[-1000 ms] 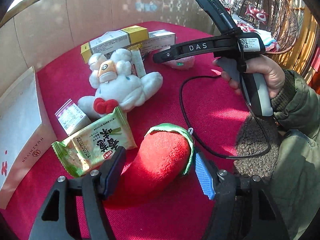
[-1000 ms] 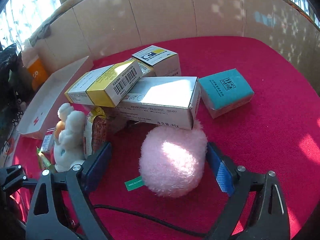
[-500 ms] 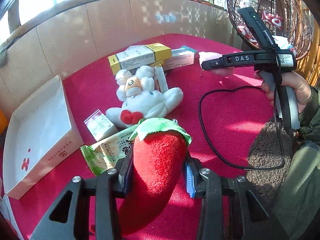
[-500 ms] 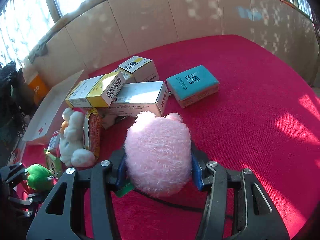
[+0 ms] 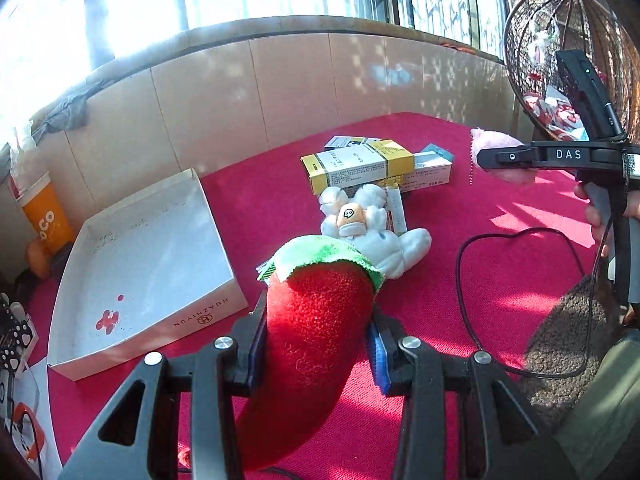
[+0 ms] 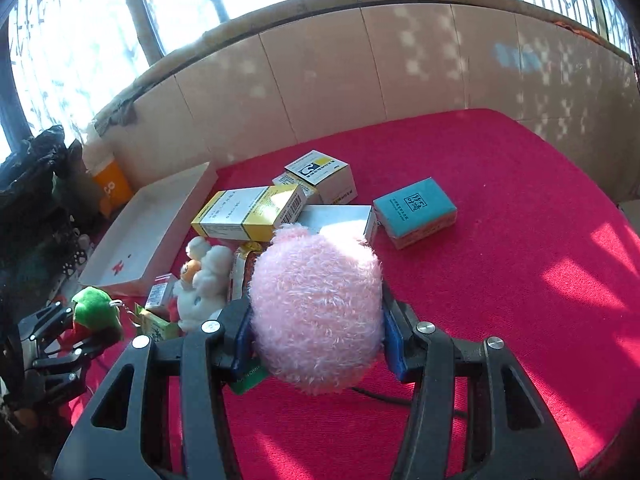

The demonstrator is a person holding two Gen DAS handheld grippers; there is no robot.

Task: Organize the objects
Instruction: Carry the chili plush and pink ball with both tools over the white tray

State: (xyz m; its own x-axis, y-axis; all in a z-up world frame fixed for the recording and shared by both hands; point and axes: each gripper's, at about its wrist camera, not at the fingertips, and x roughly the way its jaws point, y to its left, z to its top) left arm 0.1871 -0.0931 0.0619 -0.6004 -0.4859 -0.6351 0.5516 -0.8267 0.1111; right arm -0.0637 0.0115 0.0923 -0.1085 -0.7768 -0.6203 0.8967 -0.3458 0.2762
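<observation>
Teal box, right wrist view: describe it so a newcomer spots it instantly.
Start at the red tabletop, then find the cluster of cartons at its middle. The teal box lies flat at the cluster's right end, the only blue-green one among white and yellow packs.

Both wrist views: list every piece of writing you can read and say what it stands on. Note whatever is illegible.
"DAS": on the black arm of the right gripper.
"HUAZHIYUN": on the front wall of the white box.
"OCO", partly cut off: on the orange cup.
Print on the yellow-and-white carton, teal box and other cartons: too small or blurred.
</observation>
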